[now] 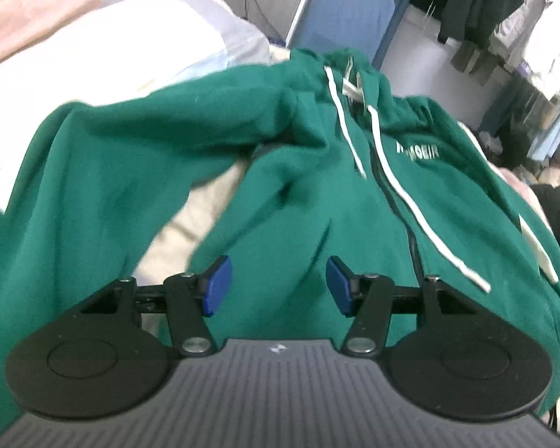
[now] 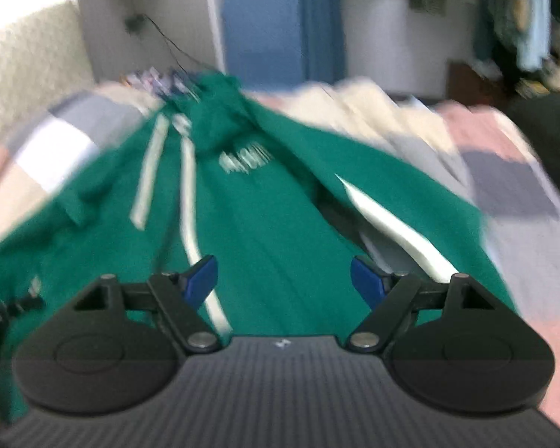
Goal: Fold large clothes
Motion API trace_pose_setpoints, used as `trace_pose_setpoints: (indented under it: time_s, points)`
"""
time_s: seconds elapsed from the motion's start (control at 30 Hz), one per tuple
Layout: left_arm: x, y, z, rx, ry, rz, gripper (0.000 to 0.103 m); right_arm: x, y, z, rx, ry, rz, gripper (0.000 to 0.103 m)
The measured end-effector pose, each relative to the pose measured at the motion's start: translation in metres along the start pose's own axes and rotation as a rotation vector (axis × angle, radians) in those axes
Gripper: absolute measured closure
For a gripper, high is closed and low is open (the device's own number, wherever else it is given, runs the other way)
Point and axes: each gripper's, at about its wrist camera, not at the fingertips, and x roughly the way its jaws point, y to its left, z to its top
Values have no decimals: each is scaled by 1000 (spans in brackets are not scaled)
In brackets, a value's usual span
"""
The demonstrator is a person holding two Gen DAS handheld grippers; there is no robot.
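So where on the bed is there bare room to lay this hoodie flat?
Bare bedding lies left of the green hoodie, on the white and grey quilt, and in the cream gap under its sleeve. The far right is crowded with hanging clothes.

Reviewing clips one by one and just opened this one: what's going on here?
A person with a handheld gripper in each hand is working on a green zip hoodie spread front-up on a bed. Both the left gripper and the right gripper are open above the fabric, holding nothing. The hoodie is not folded yet: one sleeve is flung outward and the white drawstrings lie loose.
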Motion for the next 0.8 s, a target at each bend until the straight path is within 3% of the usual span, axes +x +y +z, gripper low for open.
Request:
trace_pose_setpoints:
  time_s: [0.17, 0.33, 0.4, 0.47, 0.57, 0.7, 0.77, 0.8]
  points:
    - [-12, -5, -14, 45, 22, 77, 35, -21, -42, -33, 108, 56, 39, 23]
    - [-15, 7, -17, 0, 43, 129, 34, 0, -73, -48, 237, 144, 92, 23]
    - [-16, 14, -16, -41, 48, 133, 32, 13, -83, -53, 313, 201, 153, 23]
    - [-13, 20, -17, -79, 77, 112, 30, 20, -90, -61, 367, 241, 159, 24]
    - [-9, 19, -18, -88, 90, 112, 29, 33, -88, -70, 344, 309, 204, 23]
    - [-7, 19, -20, -115, 94, 84, 30, 40, -71, -74, 270, 344, 288, 36]
    - [-7, 19, -21, -128, 106, 57, 30, 34, -63, -71, 205, 319, 290, 57]
    - [-7, 18, -21, -131, 109, 52, 33, 31, -62, -69, 197, 307, 292, 61]
